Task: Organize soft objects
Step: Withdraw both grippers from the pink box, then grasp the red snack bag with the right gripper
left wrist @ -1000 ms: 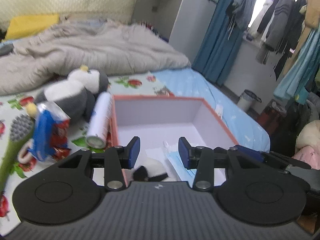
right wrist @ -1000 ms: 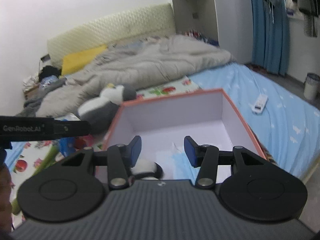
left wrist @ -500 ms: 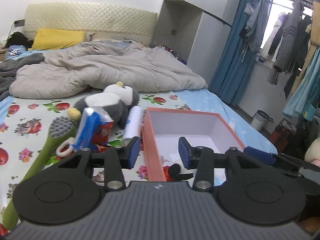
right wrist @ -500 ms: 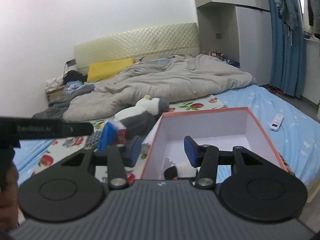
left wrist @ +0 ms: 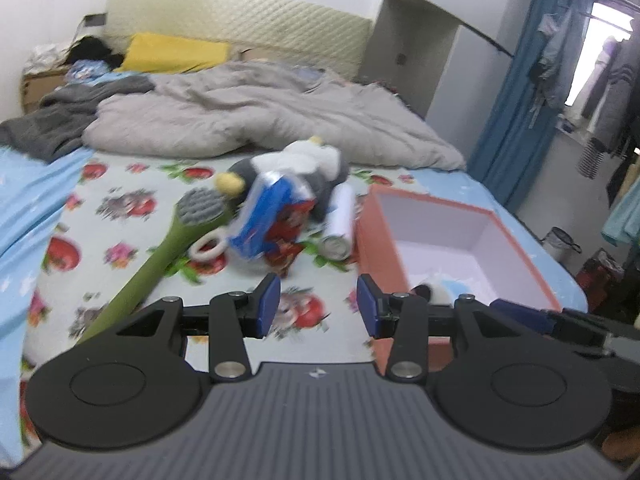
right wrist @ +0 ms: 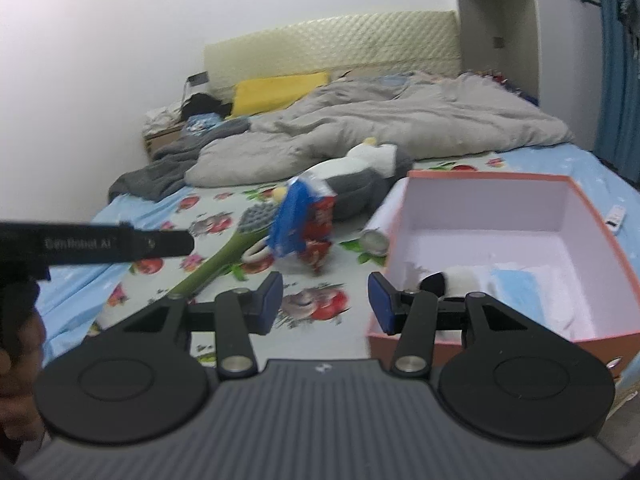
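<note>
- Left wrist view: the left gripper (left wrist: 318,303) hangs with its blue-padded jaws spread apart and nothing between them, above the fruit-printed bed sheet (left wrist: 132,216).
- A plush grey-and-white penguin toy (left wrist: 304,164) lies behind a crinkly blue-and-red snack bag (left wrist: 276,224), touching it. A white cylindrical can (left wrist: 340,224) rests just beside the salmon-pink cardboard box (left wrist: 376,236).
- A long green brush with a grey bristled head (left wrist: 176,232) lies left of the bag.
- Right wrist view: the right gripper (right wrist: 325,300) is likewise spread wide and empty.
- Inside the box sit a small black-and-white plush (right wrist: 452,282) and a light blue face mask (right wrist: 516,286).
- A rumpled grey quilt (right wrist: 400,128) covers the far bed, before a quilted cream headboard (right wrist: 332,56).
</note>
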### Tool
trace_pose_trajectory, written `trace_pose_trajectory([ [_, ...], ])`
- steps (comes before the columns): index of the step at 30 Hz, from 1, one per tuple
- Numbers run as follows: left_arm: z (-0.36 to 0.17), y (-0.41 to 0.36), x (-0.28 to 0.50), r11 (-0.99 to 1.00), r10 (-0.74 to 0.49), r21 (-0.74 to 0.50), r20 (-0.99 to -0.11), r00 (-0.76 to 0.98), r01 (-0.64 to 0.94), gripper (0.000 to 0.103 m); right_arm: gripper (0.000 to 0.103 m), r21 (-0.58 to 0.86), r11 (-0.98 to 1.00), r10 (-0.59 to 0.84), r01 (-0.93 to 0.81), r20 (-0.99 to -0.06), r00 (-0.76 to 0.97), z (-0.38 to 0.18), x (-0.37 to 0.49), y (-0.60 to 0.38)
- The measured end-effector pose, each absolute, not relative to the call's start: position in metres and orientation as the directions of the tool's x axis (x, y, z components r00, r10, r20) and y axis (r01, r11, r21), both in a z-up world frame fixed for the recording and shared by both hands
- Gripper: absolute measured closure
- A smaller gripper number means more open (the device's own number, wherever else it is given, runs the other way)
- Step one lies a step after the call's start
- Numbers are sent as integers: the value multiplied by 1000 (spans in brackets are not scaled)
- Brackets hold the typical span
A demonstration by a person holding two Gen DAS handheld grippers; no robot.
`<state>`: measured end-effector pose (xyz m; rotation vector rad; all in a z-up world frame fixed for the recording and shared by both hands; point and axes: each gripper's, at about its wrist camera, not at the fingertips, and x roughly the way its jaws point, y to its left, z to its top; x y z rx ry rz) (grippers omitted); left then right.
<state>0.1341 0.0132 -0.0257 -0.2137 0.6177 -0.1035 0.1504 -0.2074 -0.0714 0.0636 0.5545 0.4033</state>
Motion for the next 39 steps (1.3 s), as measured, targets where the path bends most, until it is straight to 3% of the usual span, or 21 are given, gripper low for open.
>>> trace_pose_trajectory([
  [15, -92, 57, 110, 962, -97, -254, -658, 747, -99, 55, 53, 190, 905, 414, -380, -600, 684, -110, 158, -166],
  [39, -171, 102, 267, 977, -45, -178, -712, 701, -119, 55, 53, 224, 935, 352, -274, -677, 647, -150, 297, -108],
])
